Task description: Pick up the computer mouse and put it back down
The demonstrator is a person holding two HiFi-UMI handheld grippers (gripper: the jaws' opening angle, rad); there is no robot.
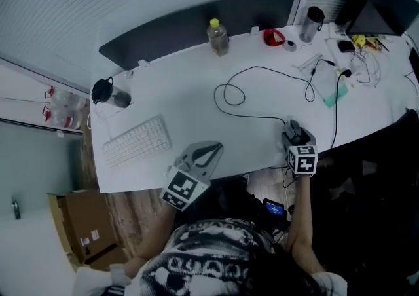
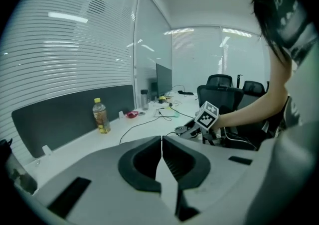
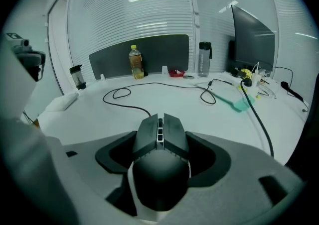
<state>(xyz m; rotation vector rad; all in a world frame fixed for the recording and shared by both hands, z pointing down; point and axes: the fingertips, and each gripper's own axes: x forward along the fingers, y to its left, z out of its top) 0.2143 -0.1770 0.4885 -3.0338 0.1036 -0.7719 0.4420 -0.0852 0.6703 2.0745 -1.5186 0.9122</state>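
The right tool (image 3: 160, 137) grips the sides of the dark grey computer mouse (image 3: 159, 179), at the near right edge of the white desk (image 1: 196, 111). The mouse points away from the person, in line with the tool. The left tool (image 2: 161, 142) is closed and empty, further left.

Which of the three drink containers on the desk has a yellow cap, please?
The clear bottle standing mid-desk against the dark partition; the left-end tumbler and the right-end tumbler by the monitor both have dark lids.
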